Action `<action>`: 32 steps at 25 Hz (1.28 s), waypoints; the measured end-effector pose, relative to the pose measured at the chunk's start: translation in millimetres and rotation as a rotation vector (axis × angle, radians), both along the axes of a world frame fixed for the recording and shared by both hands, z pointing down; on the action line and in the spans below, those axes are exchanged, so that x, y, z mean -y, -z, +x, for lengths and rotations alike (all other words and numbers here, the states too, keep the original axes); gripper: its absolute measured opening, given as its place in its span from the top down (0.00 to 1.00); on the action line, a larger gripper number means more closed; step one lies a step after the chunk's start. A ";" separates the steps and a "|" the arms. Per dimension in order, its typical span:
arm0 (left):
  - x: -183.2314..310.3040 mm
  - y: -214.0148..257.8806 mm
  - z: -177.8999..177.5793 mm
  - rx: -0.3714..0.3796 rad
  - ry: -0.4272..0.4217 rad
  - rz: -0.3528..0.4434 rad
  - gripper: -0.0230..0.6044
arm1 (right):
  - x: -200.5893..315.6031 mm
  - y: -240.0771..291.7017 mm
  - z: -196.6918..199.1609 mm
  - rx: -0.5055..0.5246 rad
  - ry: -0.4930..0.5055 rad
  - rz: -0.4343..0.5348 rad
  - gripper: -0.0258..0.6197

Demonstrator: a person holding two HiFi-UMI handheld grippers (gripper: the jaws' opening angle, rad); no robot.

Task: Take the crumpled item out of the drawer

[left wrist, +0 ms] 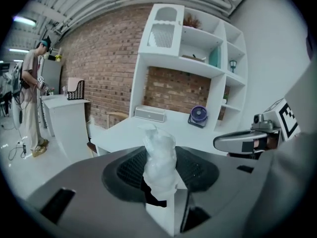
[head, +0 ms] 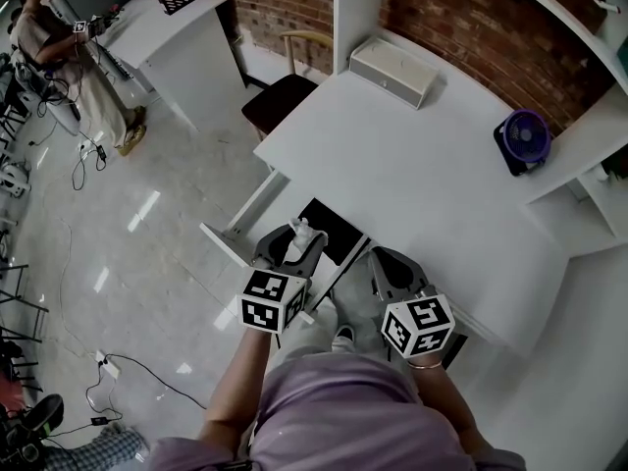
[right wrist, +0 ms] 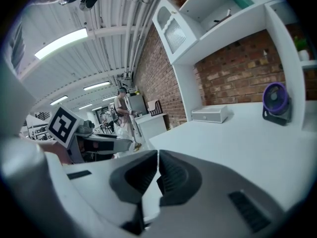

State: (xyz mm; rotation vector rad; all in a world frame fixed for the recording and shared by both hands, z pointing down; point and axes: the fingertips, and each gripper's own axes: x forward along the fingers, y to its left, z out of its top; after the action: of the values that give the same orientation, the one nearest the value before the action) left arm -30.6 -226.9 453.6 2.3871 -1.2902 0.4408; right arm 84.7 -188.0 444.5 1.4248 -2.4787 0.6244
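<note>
Here, the left gripper has its jaws closed on the crumpled item. From the left gripper view, the crumpled item is a white, crinkly lump. It sits tight between the two dark pads and its top pokes up past them. From the head view, it is up in the gripper, over the left side of the open drawer. The drawer is pulled out from the near edge of the white desk, and it looks dark inside.

The right gripper is just to the right of the drawer. From its own view, the right gripper has its jaws closed together, and nothing is between them.

On the far right of the desk stands a purple fan. A flat white box lies at the far side, by the brick wall. A chair stands at the far left end of the desk. Far off on the left, a person stands near another white table.
</note>
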 end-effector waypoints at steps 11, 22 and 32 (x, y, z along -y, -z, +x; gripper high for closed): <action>-13.3 27.1 -17.9 -0.120 0.068 0.078 0.67 | -6.2 8.3 -7.3 -0.006 0.017 0.024 0.96; -27.9 35.1 -34.9 -0.140 0.115 0.111 0.67 | -15.0 14.5 -12.8 -0.023 0.027 0.060 0.96; -33.7 43.8 -41.3 -0.151 0.130 0.136 0.66 | -17.0 20.8 -18.7 -0.033 0.044 0.088 0.96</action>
State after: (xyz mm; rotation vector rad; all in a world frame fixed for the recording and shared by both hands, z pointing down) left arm -71.9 -193.2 409.8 2.3748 -1.4350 0.1354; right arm 66.0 -171.1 423.7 1.3941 -2.5329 0.4848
